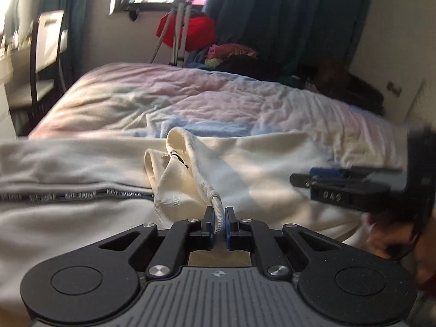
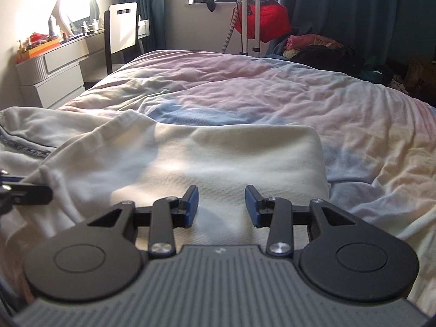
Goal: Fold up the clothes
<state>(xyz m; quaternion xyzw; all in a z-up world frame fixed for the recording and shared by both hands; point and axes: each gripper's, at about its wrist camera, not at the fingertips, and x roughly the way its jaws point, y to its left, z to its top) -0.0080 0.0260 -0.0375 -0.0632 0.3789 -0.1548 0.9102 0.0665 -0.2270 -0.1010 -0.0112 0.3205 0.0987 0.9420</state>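
Note:
A cream sweatshirt (image 1: 81, 169) with a black lettered tape strip (image 1: 76, 194) lies spread on the bed. My left gripper (image 1: 219, 215) is shut on its ribbed hem or cuff edge (image 1: 215, 200), lifting a bunched fold (image 1: 177, 169) a little. My right gripper (image 2: 221, 196) is open and empty, low over a folded part of the same sweatshirt (image 2: 231, 150). The right gripper also shows in the left wrist view (image 1: 313, 181) at the right. The left gripper's finger (image 2: 27, 190) shows at the left edge of the right wrist view.
The bed has a rumpled pastel duvet (image 2: 272, 92). A pile of dark and pink clothes (image 2: 321, 49) lies at its far right. A white chair (image 2: 122, 30) and a grey dresser (image 2: 51, 65) stand at the left. A clothes steamer stand with a red item (image 2: 259, 21) stands by the window.

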